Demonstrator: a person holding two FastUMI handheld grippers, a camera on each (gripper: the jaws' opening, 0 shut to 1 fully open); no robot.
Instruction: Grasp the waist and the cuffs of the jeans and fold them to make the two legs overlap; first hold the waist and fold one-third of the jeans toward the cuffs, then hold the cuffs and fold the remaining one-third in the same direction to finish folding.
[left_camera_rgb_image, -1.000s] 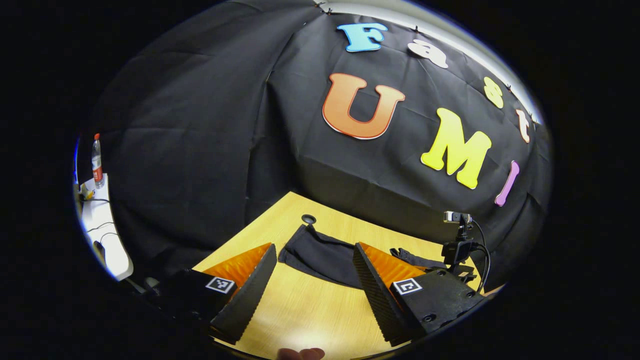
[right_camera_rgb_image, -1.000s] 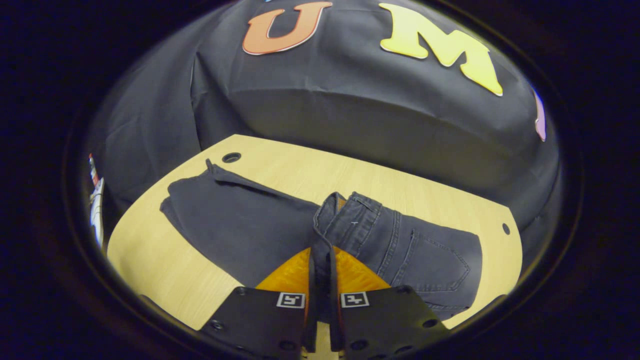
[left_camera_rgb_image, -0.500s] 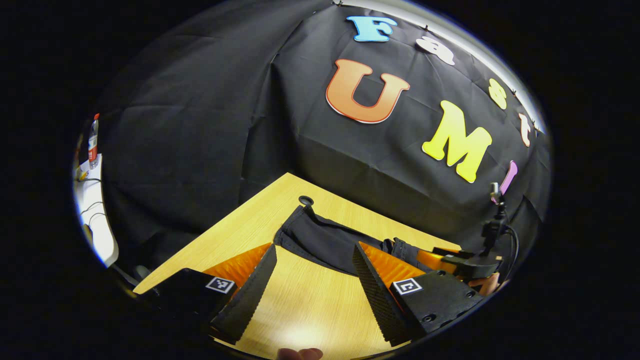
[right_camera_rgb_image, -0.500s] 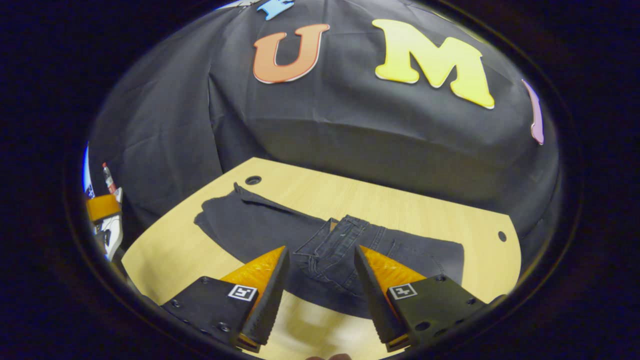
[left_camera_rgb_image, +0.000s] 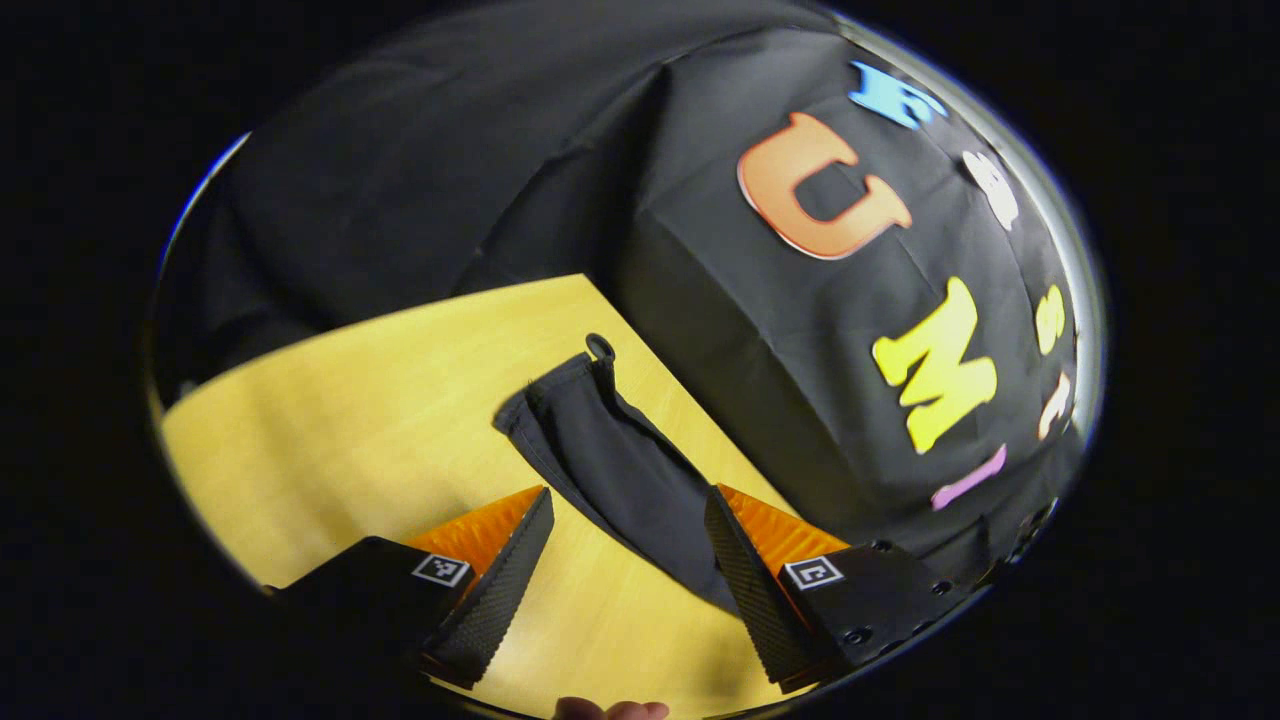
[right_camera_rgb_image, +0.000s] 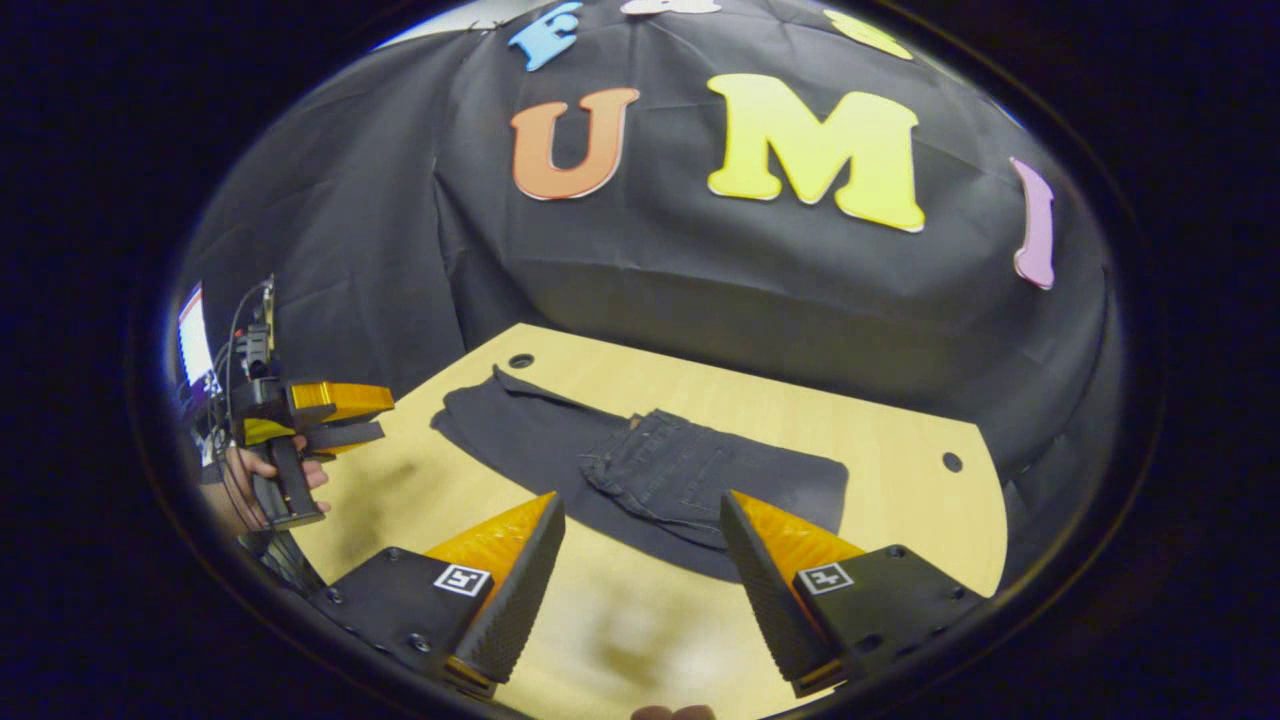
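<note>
1. I have the jeans (right_camera_rgb_image: 640, 465) lying flat on the tabletop (right_camera_rgb_image: 860, 430), at the middle of the right gripper view, with the waist part already laid over the legs toward the cuffs; I judge the first third done.
2. In the left gripper view the legs run from the lower middle up to the cuffs (left_camera_rgb_image: 545, 400) at the frame's centre, just beside a round hole (left_camera_rgb_image: 600, 347) in the tabletop.
3. My left tongs (left_camera_rgb_image: 625, 560) stand wide and hold nothing; the legs pass between them farther off, and I cannot tell whether a finger touches the cloth.
4. My right tongs (right_camera_rgb_image: 640, 570) also stand wide and empty, near the folded waist but apart from it.
5. From the right gripper view I see the left tongs at the frame's left edge, in a hand (right_camera_rgb_image: 255, 480), held clear above the tabletop.
6. Handling, as I judge it: denim is soft but thick, fairly heavy for cloth, and not slippery. It should drape from a pinch, and layers may slide apart if I grip one only.
7. I would take the doubled cuffs near their corners, pinching both legs together.
8. Nothing stands between the tongs and the cuffs; another hole (right_camera_rgb_image: 952, 462) sits at the right, well apart from the jeans.
</note>
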